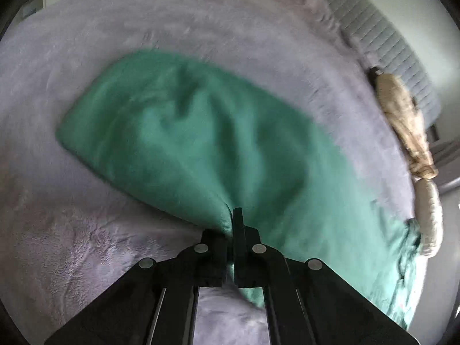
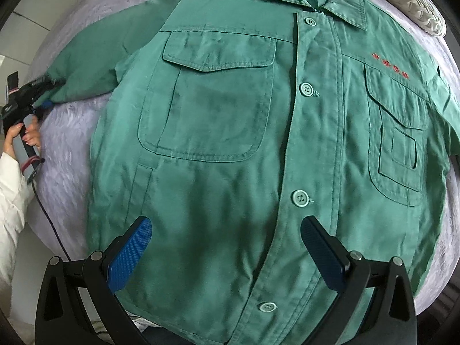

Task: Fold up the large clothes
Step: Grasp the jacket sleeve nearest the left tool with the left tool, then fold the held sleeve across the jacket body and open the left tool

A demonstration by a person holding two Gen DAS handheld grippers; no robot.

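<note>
1. A green jacket (image 2: 230, 149) is spread front-up on a fluffy grey blanket (image 1: 86, 244).
2. Its sleeve (image 1: 187, 132) is pinched at the cuff by the left tool (image 1: 231, 230).
3. The right tool (image 2: 227, 247) is held wide above the hem, gripping nothing.

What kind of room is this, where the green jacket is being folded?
Probably a bedroom. The green jacket lies on a fluffy lilac blanket spread like bedding, a ribbed grey padded surface, perhaps a headboard, runs along its edge, and a cream cushion sits nearby.
</note>
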